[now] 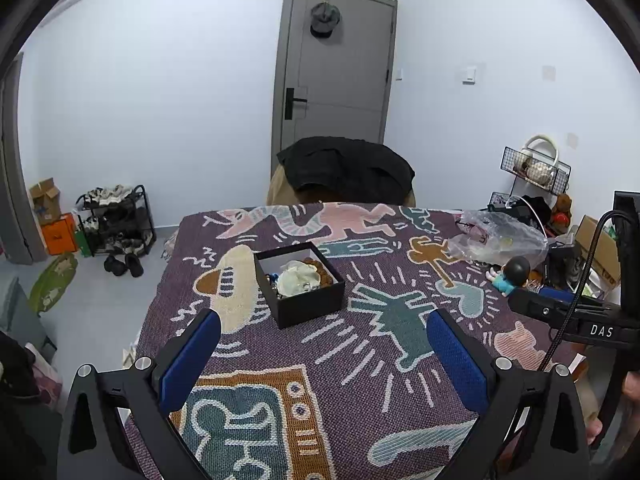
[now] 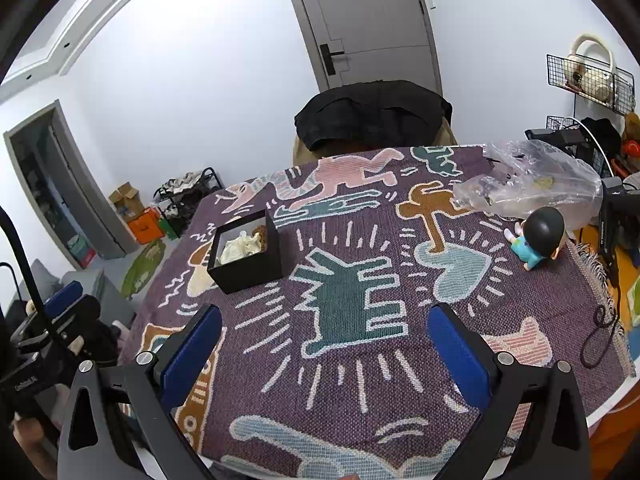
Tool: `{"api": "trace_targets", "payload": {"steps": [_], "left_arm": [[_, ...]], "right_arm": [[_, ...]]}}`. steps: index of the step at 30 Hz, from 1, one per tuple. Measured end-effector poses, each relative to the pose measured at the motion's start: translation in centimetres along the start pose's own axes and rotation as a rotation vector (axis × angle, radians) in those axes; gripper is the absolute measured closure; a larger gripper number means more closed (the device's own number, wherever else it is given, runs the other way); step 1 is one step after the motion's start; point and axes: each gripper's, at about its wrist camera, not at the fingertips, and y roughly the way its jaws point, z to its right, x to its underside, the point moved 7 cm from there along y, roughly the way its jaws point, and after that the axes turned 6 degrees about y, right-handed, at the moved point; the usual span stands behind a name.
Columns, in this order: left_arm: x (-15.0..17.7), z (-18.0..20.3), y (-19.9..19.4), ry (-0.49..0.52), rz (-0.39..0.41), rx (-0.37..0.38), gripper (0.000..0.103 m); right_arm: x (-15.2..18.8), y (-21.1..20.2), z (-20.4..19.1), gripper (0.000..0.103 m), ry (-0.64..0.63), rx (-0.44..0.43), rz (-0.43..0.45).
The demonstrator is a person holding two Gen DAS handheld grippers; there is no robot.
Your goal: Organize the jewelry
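Note:
An open black jewelry box (image 1: 310, 308) stands on the patterned purple table cover (image 1: 360, 360). Inside lie a cream cloth pouch (image 1: 298, 278), brown beads (image 1: 320, 266) and small metal pieces. My left gripper (image 1: 324, 344) is open and empty, held just in front of the box. In the right wrist view the box (image 2: 250, 268) sits to the far left, with the pouch (image 2: 240, 248) showing. My right gripper (image 2: 324, 340) is open and empty, above the cover to the right of the box. The right gripper's body (image 1: 568, 312) shows at the left view's right edge.
A clear plastic bag (image 2: 536, 184) and a small black-haired figurine (image 2: 538, 240) lie at the table's far right. A chair draped with a black jacket (image 2: 372, 118) stands behind the table. A shoe rack (image 1: 116, 220) and boxes stand on the floor at left.

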Motion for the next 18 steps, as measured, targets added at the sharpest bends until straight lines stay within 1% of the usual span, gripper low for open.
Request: {"api": "trace_targets", "payload": {"steps": [18], "left_arm": [[0.44, 0.59, 0.37, 0.016, -0.006, 0.006, 0.0]], "right_arm": [[0.46, 0.45, -0.19, 0.0, 0.003, 0.0, -0.008]]}}
